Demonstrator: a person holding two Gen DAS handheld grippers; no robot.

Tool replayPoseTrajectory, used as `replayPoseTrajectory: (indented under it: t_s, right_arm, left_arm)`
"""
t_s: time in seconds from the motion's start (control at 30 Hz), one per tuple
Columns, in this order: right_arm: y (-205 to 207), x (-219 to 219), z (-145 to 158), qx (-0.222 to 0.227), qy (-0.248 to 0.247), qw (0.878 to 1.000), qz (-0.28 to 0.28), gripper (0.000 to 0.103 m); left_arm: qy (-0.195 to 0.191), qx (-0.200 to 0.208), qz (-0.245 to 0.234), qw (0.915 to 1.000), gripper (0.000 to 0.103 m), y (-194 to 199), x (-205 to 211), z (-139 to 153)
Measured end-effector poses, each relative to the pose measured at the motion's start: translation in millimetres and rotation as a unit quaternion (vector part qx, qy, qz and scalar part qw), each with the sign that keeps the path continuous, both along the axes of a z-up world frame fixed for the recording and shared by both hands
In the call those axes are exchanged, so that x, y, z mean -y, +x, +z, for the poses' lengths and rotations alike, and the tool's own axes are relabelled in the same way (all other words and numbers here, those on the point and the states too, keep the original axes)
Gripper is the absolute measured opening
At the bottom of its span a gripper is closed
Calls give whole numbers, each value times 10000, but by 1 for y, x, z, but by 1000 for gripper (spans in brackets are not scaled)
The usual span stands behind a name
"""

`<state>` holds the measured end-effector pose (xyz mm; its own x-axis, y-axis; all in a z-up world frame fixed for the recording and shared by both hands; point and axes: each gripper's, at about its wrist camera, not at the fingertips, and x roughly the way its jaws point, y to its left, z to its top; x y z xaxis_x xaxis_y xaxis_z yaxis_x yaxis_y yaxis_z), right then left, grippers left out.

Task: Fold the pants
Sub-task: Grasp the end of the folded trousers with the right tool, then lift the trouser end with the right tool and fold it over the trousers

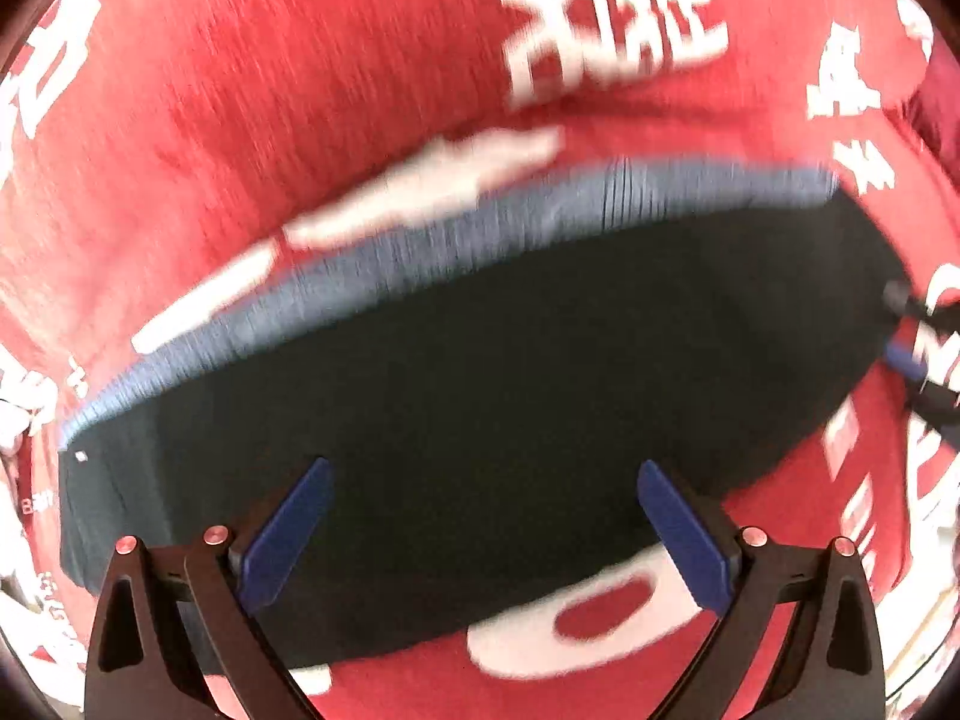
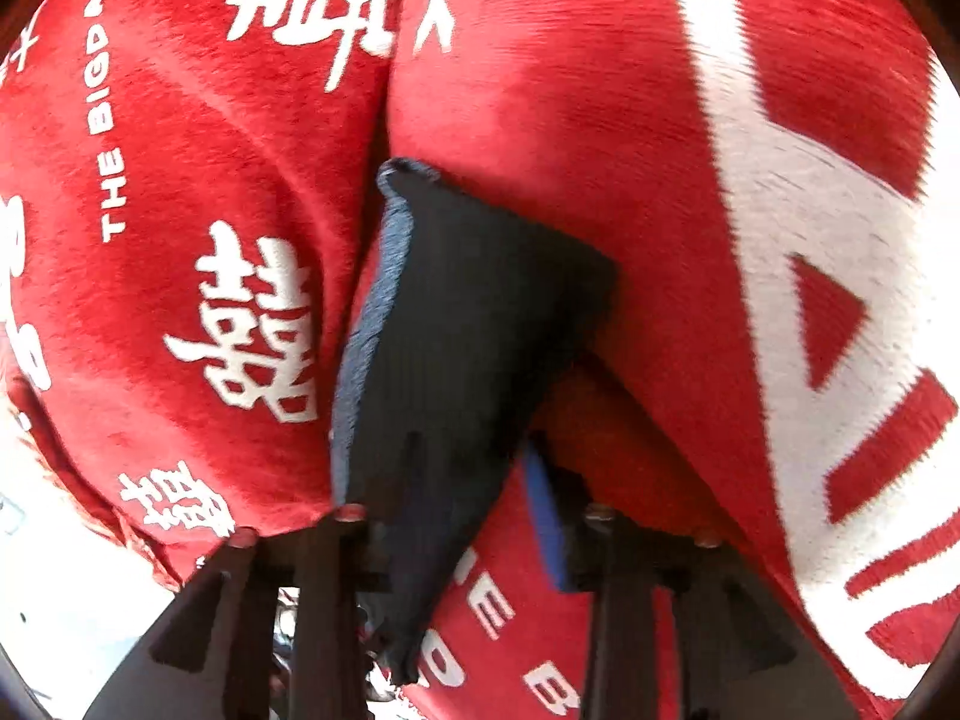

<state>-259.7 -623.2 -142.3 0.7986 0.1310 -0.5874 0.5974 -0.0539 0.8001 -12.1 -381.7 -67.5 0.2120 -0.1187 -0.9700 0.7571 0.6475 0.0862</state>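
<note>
The dark navy pants (image 1: 480, 372) lie as a folded band on a red blanket, with a lighter blue edge (image 1: 420, 252) along the far side. My left gripper (image 1: 483, 531) is open just above the near edge of the pants, blue pads wide apart, holding nothing. In the right wrist view a corner of the pants (image 2: 462, 312) rises between the fingers of my right gripper (image 2: 456, 498). Only the right blue pad (image 2: 543, 516) shows; cloth hides the left one. The right gripper also shows at the far right of the left wrist view (image 1: 912, 336).
A red fleece blanket (image 1: 270, 90) with white characters and letters covers the surface in both views (image 2: 540, 90). It has a raised crease (image 2: 384, 120) behind the pants corner. A bright white area (image 2: 66, 570) lies at the lower left.
</note>
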Motion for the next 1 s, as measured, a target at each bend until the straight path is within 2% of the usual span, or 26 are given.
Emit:
replayPoseTrajectory:
  t_s: [0.1,0.2,0.27,0.37,0.43,0.47,0.5,0.53,0.57,0.7,0.77,0.87,0.93,1.0]
  right_arm:
    - [12,7,-6,20,33,10000,-9,43]
    - [16,14,-17,149,177,9990,-394,40]
    - [19,15,-12,125,144,9990,-413,14]
    - [23,15,16,99,-309,9994,-97,14]
    - [31,13,40,9,-711,9972,215,14]
    - [35,11,51,-25,-883,9955,328,14]
    - [42,8,64,-43,-1068,9931,473,14]
    - [51,3,79,-116,-1340,9887,658,14]
    - [60,-3,94,-162,-1608,9831,859,14]
    - [98,-36,144,-361,-2450,9550,1632,14]
    - [117,-58,169,-552,-2852,9354,2018,14]
    - [149,-99,195,-893,-3440,8966,2643,14]
    - [170,-131,199,-1050,-3687,8718,3051,15]
    - [196,-168,190,-1059,-3749,8546,3434,17]
  left_arm:
    - [-285,-22,127,9995,103,12,27,8]
    - [-159,140,345,9992,103,23,52,-1]
    - [-161,159,632,9977,103,28,53,-3]
    - [-57,234,880,9958,103,26,58,-15]
    - [246,-86,578,9980,103,12,67,-40]
    - [338,80,354,9988,103,0,73,-50]
    - [191,354,264,9988,103,-5,74,-46]
    - [245,485,131,9984,103,-8,77,-45]
    - [269,473,89,9985,103,-8,78,-45]
    - [73,-361,492,9981,103,22,61,-38]
    - [-143,-37,547,9984,103,33,38,-14]
    - [-413,419,508,9970,103,49,-7,22]
    - [-355,605,620,9956,103,64,-39,35]
    - [-128,821,880,9927,103,88,-81,43]
